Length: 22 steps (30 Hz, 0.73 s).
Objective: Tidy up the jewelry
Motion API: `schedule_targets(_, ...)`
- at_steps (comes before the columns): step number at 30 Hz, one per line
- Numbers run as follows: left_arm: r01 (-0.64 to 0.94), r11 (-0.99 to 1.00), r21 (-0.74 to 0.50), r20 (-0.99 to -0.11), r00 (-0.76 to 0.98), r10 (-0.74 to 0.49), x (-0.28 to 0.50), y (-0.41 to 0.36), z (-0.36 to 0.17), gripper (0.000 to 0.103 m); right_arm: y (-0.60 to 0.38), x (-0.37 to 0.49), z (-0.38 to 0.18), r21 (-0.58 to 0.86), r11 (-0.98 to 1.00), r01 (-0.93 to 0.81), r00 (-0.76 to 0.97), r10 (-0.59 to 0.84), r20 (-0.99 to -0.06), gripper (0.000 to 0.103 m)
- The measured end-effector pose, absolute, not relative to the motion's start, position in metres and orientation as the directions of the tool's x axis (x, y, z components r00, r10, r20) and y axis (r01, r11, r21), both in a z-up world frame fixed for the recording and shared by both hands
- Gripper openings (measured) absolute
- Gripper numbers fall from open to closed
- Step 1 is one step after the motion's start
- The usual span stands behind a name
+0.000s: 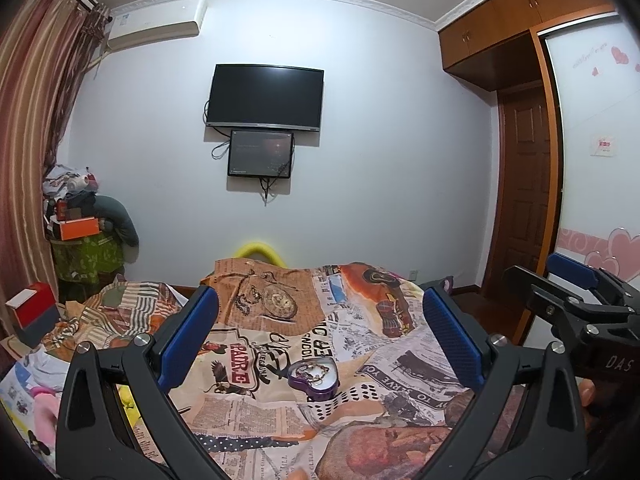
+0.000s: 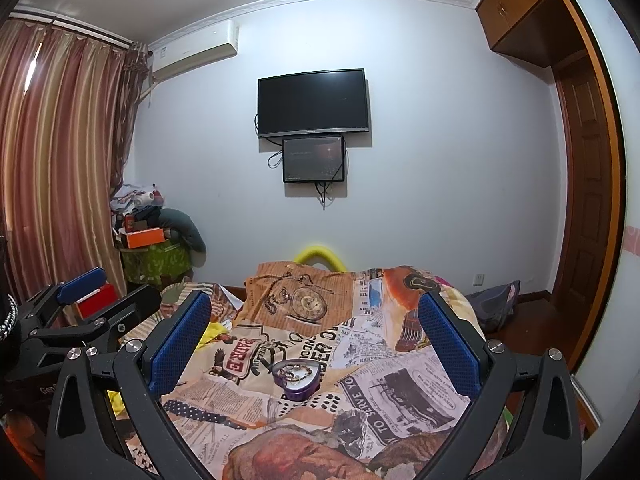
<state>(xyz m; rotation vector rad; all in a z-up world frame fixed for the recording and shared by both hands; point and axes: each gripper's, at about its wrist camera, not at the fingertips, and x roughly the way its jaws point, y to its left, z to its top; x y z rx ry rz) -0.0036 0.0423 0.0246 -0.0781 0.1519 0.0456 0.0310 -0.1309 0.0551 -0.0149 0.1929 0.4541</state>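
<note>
- Two hand-held claws hover side by side above a bed covered in a newspaper-collage quilt (image 1: 280,412), both pointing toward the far wall with its wall-mounted television (image 1: 264,98).
- One purple heart-shaped jewelry box (image 1: 313,380) sits open on the quilt. It lies ahead of and below both claws, apart from each.
- Inside the box is a tangle of gold chain jewelry (image 1: 314,374); single pieces are too small to tell apart.
- Left gripper (image 1: 316,336): its blue-padded jaws are spread wide and hold nothing. The box appears almost centred between the fingers, just past the tips.
- Right gripper (image 2: 314,336): its jaws are also spread wide and empty. The same box (image 2: 297,378) appears slightly left of its centre line, again just past the tips.
- Neither claw is clearly nearer; the left one seems a little better lined up.
- The heart's point faces away from the claws' right side in the left view, so its widest span runs roughly across the gap between the fingers.
- Reaching the jewelry would likely call for a forward and downward move from either claw.
- Each claw shows at the edge of the other's view, the right gripper (image 1: 576,292) to the left one's right.
</note>
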Motion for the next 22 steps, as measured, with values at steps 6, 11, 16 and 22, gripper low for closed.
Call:
schedule_targets(6,-0.05,0.996,-0.079,-0.155,0.987,0.037,-0.0033,0.0426,0.0236,0.102,-0.1312,0.0317,0.055,0.029,0.899,-0.436,0.881,0.434,-0.19,0.103)
schedule_targets(11,-0.048,0.996,-0.079,-0.155,0.987,0.035,-0.0029,0.0421,0.0228,0.102,-0.1313,0.0319,0.0548,0.029,0.899,-0.437,0.881,0.434,-0.189,0.103)
schedule_targets(16,-0.047,0.996,-0.08,-0.158,0.987,0.034,-0.0011,0.0417,0.0214,0.102,-0.1316,0.0335,0.0538,0.031,0.901,-0.434,0.881,0.431,-0.194,0.103)
schedule_targets(22,-0.043,0.996,-0.078,-0.171,0.985,0.029,0.0053,0.0426,0.0181,0.102,-0.1296,0.0357,0.0507,0.036,0.902,-0.429,0.881,0.427,-0.203,0.103)
